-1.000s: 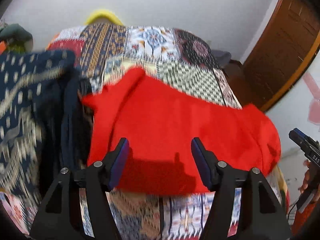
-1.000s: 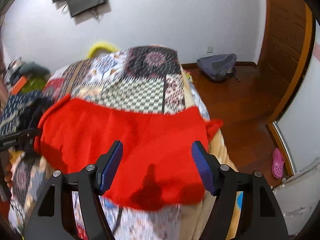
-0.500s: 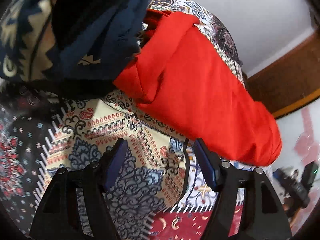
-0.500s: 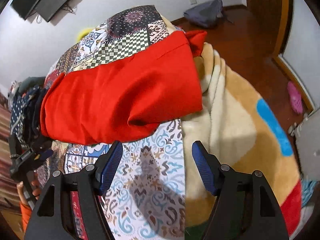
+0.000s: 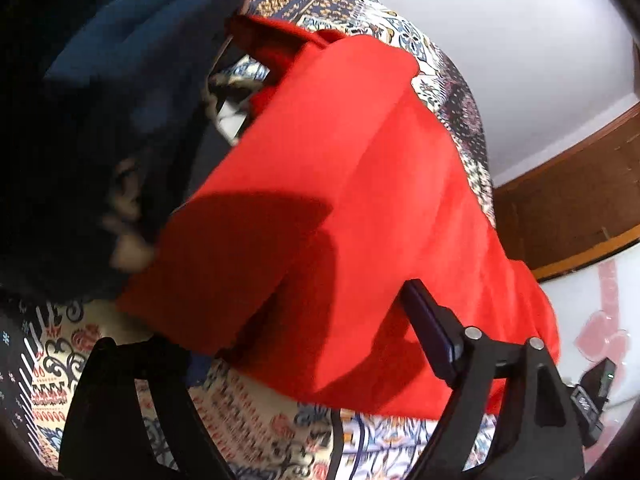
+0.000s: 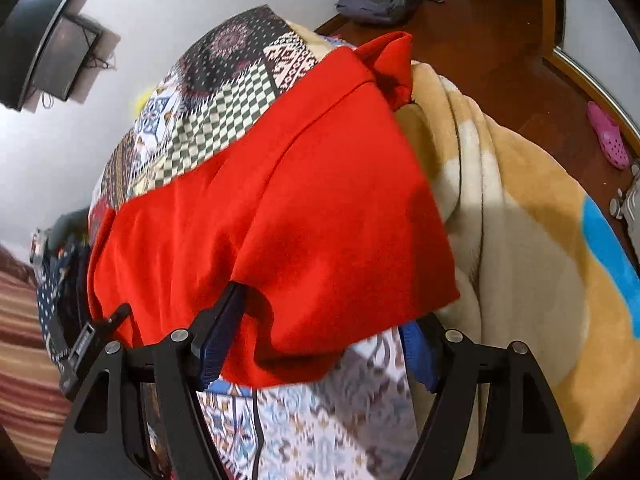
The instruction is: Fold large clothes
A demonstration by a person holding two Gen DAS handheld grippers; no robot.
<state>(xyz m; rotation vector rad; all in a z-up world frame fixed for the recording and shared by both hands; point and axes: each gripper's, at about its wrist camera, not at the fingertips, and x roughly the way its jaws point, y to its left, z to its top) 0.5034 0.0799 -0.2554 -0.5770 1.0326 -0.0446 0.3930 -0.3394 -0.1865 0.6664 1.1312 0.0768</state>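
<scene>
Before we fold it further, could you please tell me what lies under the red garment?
The red garment rests on a patterned patchwork bedspread, with its right edge over a beige fleece blanket. Anything directly beneath the cloth is covered and cannot be seen.

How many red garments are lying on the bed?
1: a red garment spread across the patterned bedspread, its near edge between each hand-held gripper's fingers. Others may hide in the dark clothes pile.
</scene>
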